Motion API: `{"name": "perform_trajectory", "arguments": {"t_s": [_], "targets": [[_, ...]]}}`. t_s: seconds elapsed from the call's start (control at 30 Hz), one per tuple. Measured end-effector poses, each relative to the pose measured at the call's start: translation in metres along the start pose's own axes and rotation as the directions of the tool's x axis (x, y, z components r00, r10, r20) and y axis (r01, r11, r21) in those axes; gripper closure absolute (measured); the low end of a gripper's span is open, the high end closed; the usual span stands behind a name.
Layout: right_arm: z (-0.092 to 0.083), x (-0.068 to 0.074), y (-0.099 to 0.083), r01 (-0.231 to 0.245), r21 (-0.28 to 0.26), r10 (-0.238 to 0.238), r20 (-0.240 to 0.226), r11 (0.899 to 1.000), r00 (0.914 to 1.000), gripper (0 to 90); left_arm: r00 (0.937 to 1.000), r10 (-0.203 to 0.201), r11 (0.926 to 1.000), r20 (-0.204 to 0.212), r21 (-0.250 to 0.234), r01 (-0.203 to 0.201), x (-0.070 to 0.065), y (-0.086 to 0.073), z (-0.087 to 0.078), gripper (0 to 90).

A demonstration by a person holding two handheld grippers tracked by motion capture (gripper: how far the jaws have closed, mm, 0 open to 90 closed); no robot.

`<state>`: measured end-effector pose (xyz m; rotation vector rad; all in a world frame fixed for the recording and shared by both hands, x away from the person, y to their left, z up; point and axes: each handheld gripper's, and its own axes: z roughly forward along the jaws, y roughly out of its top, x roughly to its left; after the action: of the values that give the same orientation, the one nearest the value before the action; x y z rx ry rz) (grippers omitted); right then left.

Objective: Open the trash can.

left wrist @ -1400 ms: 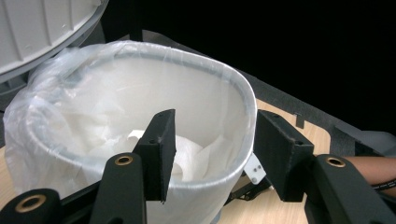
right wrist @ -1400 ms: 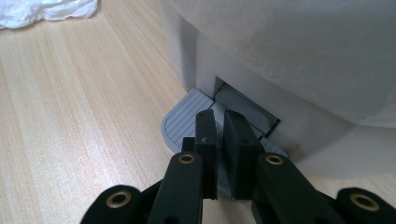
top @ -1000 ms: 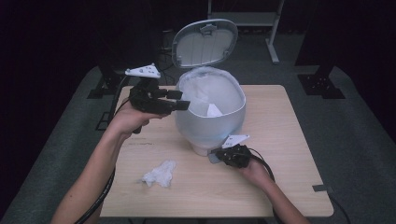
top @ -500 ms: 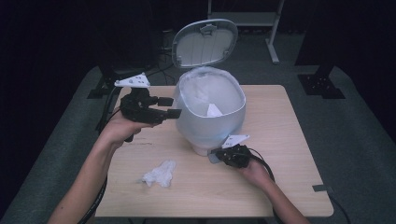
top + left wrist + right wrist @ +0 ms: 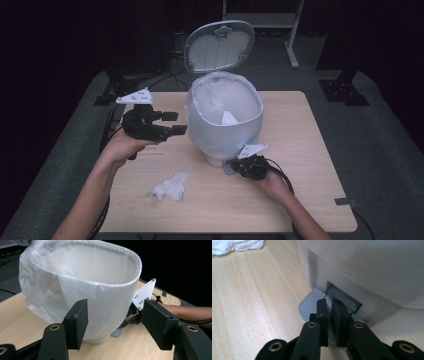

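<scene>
A white pedal bin [image 5: 225, 120] lined with a clear plastic bag stands mid-table, its lid [image 5: 219, 46] tipped up. A white scrap [image 5: 229, 119] lies inside. My right gripper [image 5: 231, 166] is shut, and its tips [image 5: 329, 302] rest on the grey pedal [image 5: 310, 306] at the bin's foot. My left gripper [image 5: 175, 123] hovers level just left of the bin, pointing at its side [image 5: 100, 295]. Its jaws have just been opening, and nothing is between them. A crumpled white tissue [image 5: 170, 186] lies on the table in front of the left hand.
The wooden table [image 5: 300, 150] has bare room to the right of the bin. Cables trail off the table's left edge. Dark stands and a metal frame stand on the floor beyond.
My left gripper has drawn back to the left from the bin's rim and sunk a little. The right gripper stays on the pedal, and the lid stays up.
</scene>
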<state>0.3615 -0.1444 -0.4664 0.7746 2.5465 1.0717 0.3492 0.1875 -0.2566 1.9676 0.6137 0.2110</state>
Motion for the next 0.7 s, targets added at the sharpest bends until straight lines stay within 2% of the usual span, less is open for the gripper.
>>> {"name": "perform_trajectory", "arguments": {"t_s": [0.43, 0.7], "targets": [[0.0, 0.001, 0.001, 0.006, 0.004, -0.006, 0.007, 1.0, 1.0, 83.9, 0.9993, -0.038, 0.9993, -0.004, 0.002, 0.038, 0.006, -0.032, 0.0, 32.9], [0.0, 0.001, 0.0, 0.004, 0.003, -0.005, 0.008, 1.0, 1.0, 83.9, 0.9979, -0.061, 0.9981, -0.02, 0.002, 0.062, 0.013, -0.049, -0.003, 28.1]]}}
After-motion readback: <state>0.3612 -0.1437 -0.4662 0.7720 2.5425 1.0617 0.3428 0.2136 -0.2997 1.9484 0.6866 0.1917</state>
